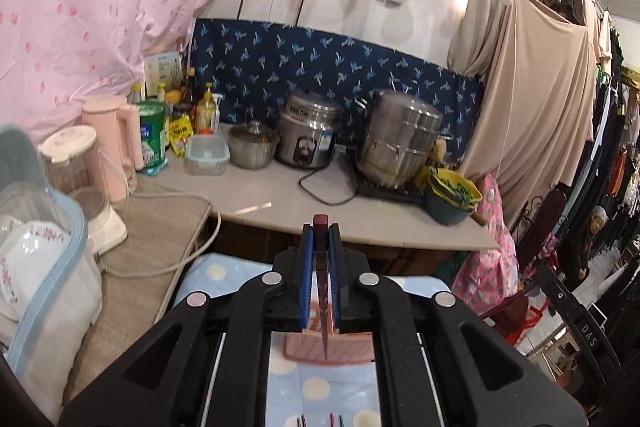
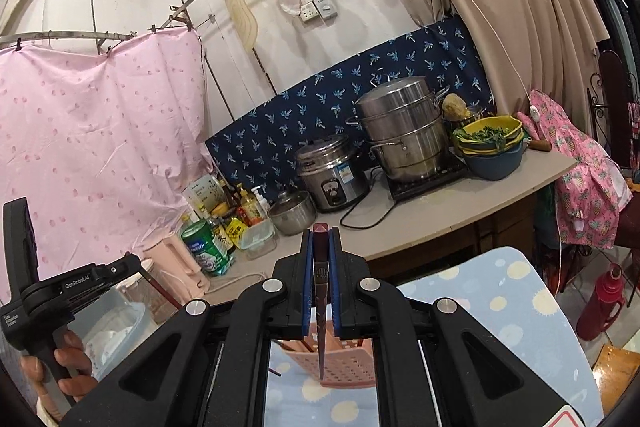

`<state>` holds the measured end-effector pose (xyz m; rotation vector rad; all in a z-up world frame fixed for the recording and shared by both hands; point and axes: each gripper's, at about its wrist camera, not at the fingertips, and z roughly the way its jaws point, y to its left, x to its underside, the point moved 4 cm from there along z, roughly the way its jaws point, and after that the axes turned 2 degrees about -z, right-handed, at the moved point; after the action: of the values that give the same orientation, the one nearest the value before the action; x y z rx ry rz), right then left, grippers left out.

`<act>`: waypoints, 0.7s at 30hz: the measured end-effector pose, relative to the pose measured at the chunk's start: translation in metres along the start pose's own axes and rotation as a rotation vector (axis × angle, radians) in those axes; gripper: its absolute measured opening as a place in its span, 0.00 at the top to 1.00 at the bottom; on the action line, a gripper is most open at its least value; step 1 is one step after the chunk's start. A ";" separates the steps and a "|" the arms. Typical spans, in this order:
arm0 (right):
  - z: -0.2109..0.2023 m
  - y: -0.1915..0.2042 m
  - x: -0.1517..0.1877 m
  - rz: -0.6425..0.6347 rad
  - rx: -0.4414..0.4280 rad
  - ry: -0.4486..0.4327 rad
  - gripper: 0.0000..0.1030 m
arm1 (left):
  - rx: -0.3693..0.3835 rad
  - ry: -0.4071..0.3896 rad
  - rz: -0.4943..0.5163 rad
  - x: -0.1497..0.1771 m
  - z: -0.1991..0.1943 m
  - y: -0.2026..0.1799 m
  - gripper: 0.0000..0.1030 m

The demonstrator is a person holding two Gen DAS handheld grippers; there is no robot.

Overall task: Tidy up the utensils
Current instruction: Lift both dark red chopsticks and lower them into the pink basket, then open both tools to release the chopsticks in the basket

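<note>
Left claw [image 1: 321, 259] — clamped on a dark maroon slender chopstick [image 1: 321, 227]; right claw [image 2: 321, 259] likewise grips its own maroon chopstick [image 2: 321, 230], both poised above the pink perforated plastic holder [image 2: 344, 363] for sorting.

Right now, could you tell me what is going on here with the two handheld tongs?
A person holds tongs in each hand over a blue dotted cloth. The left tongs are shut on a dark red chopstick, and the right tongs are shut on another dark red chopstick. A pink perforated utensil basket sits on the cloth below both. More chopsticks lie on the cloth near the left tongs' base.
</note>
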<state>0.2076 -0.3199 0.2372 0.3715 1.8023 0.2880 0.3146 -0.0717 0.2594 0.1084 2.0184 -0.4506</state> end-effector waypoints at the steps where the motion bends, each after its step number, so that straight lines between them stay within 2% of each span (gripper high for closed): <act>1: 0.006 0.000 -0.005 0.002 0.001 -0.007 0.93 | -0.006 -0.016 0.003 -0.004 0.003 -0.001 0.93; 4: 0.024 -0.001 -0.015 0.007 0.006 -0.016 0.93 | -0.013 -0.041 0.005 -0.012 0.015 -0.004 0.93; 8: 0.049 -0.006 -0.012 -0.006 0.021 0.002 0.93 | -0.021 -0.032 -0.001 -0.008 0.037 -0.004 0.93; 21: 0.107 -0.020 0.049 -0.009 0.042 0.147 0.93 | -0.034 0.079 -0.016 0.041 0.098 0.010 0.93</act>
<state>0.2980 -0.3189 0.1588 0.3795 1.9562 0.2774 0.3801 -0.1028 0.1807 0.0904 2.1047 -0.4271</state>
